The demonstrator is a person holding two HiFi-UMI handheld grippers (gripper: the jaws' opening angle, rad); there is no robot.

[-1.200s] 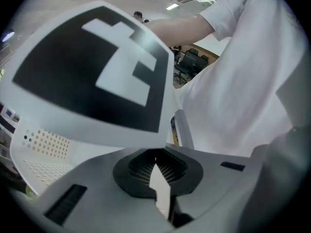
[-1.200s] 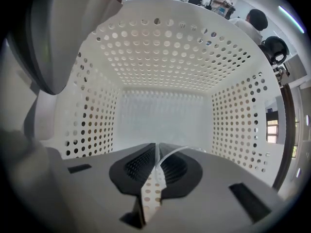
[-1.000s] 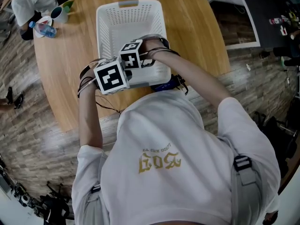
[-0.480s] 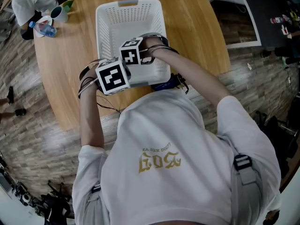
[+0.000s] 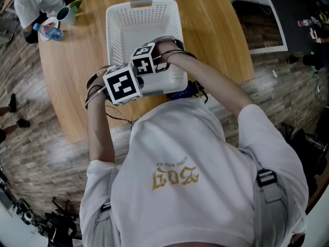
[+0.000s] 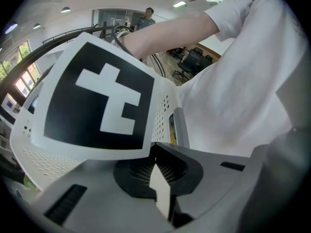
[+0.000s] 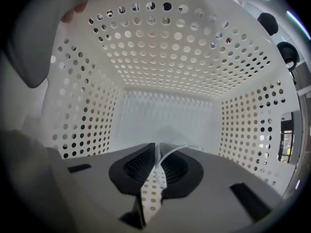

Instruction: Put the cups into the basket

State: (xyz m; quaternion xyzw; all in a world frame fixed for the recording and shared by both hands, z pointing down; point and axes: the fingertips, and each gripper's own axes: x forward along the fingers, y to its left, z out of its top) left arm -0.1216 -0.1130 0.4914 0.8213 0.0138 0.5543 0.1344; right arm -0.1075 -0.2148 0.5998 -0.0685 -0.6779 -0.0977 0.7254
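A white perforated basket [image 5: 141,12] stands on the round wooden table [image 5: 216,40]. My right gripper [image 7: 156,154] reaches into the basket's near end, under its marker cube [image 5: 144,59]. Its jaws are shut on the thin rim of a clear cup [image 7: 177,149], whose faint body hangs over the basket floor. My left gripper [image 6: 158,171] is shut with nothing in it. It sits beside the right one at the basket's near left corner, under its cube [image 5: 122,84], and faces the right gripper's cube [image 6: 97,101]. Another cup [image 5: 65,14] stands at the table's far left.
A water bottle [image 5: 49,32] and a green item [image 5: 75,6] lie by the far-left cup, next to a person in white [image 5: 33,1]. The table's edge runs close to my body. The floor around is wood planks [image 5: 31,138].
Both grippers have stayed at the basket's near end, with only a slight shift. The grip on the clear cup is unchanged.
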